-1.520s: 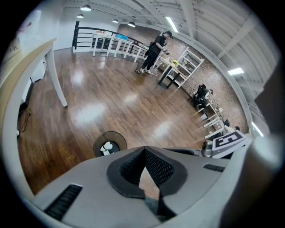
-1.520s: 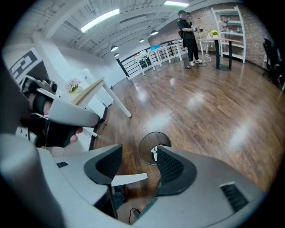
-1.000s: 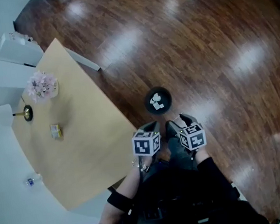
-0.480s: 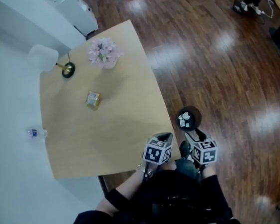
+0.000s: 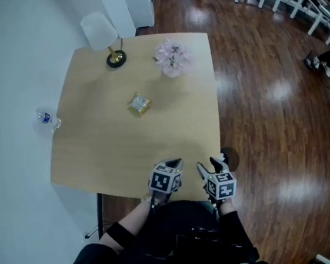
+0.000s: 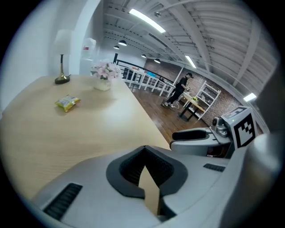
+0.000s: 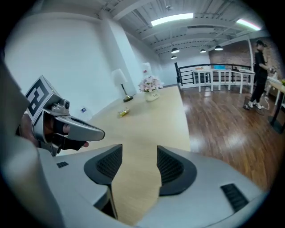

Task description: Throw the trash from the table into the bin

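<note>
The trash I can see is a crumpled yellow snack wrapper (image 5: 139, 104), lying flat around the middle of the light wooden table (image 5: 97, 160), a little toward the far half and well apart from both of my grippers. Beyond it, near the far right corner, stands a small vase of pink flowers (image 5: 172, 57). A table lamp (image 5: 109, 43) with a white shade and a brass base stands at the far edge to the left. The bin (image 5: 231, 154) is a dark round one on the wood floor (image 5: 270, 116), just beside the table's near right corner, and my right gripper partly covers it in the head view. My left gripper (image 6: 144, 148) hangs over the near edge of the table with its jaw tips pressed together and nothing pinched between them. My right gripper (image 7: 139, 156) is just beside it at the same edge, its jaws spread with only bare tabletop showing through the gap. Off the table's left side, a small clear bottle (image 5: 46, 119) with a blue label lies on the white surface. A person (image 7: 259, 75) stands far off across the room.
</note>
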`<move>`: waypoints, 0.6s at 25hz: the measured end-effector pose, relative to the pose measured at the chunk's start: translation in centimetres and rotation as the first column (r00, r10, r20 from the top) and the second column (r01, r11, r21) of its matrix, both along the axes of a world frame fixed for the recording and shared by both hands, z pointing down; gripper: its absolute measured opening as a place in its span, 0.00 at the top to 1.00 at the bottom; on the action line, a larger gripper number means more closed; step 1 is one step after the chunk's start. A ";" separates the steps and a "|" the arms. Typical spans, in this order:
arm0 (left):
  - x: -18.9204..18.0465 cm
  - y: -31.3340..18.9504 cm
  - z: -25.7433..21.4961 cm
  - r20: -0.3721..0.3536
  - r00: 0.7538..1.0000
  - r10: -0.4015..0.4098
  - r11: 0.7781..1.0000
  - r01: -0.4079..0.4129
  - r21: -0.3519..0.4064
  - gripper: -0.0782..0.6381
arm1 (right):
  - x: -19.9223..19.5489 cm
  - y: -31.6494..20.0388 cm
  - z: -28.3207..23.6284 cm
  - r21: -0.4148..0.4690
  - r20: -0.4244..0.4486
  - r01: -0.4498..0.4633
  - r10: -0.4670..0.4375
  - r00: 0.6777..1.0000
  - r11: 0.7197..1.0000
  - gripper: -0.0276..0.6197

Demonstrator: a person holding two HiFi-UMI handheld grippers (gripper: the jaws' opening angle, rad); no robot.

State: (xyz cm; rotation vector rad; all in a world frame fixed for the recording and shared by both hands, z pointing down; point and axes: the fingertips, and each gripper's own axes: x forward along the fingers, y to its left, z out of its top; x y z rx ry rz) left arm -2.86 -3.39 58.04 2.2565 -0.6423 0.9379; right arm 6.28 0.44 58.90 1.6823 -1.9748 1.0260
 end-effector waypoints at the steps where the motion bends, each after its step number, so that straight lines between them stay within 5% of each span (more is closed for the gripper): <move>1: -1.3 -0.8 0.3 -0.001 1.000 -0.025 1.000 0.025 -0.005 0.88 | -1.1 -1.0 0.0 0.001 -0.008 0.024 -0.024 1.000 1.000 0.57; 15: -15.7 -11.0 2.0 -0.058 0.947 -0.317 0.948 0.316 -0.021 0.88 | -14.0 -16.6 1.4 -0.017 -0.093 0.259 -0.260 0.961 0.966 0.57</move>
